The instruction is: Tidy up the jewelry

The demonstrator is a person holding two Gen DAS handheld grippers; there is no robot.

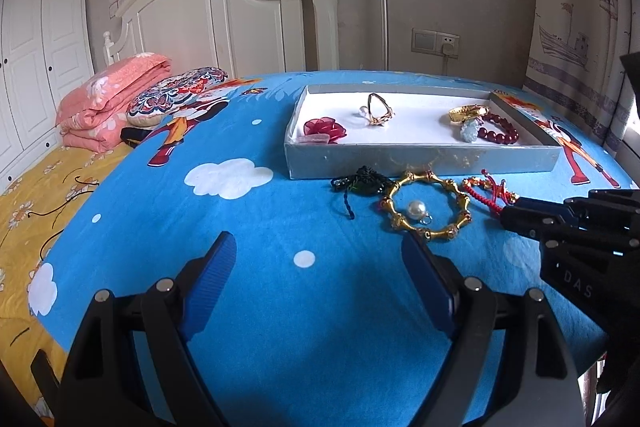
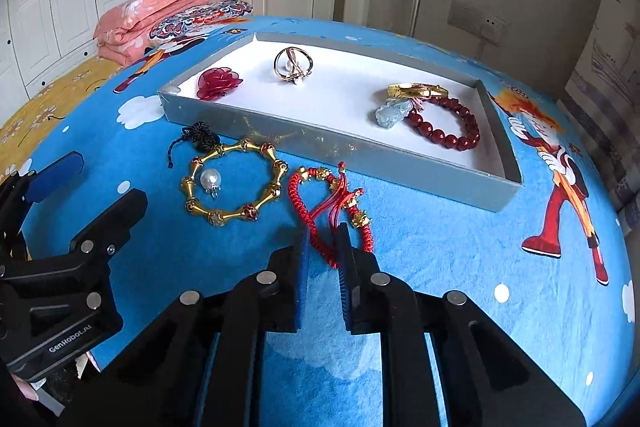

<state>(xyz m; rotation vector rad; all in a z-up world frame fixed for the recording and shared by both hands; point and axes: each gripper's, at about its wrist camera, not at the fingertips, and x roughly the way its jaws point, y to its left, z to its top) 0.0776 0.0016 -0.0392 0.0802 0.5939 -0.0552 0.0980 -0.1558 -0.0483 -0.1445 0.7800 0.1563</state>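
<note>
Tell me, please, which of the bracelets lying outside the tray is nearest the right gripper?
The red cord bracelet: its near loop lies between the right gripper's fingertips. The gold bracelet with the pearl inside it lies farther left.
</note>
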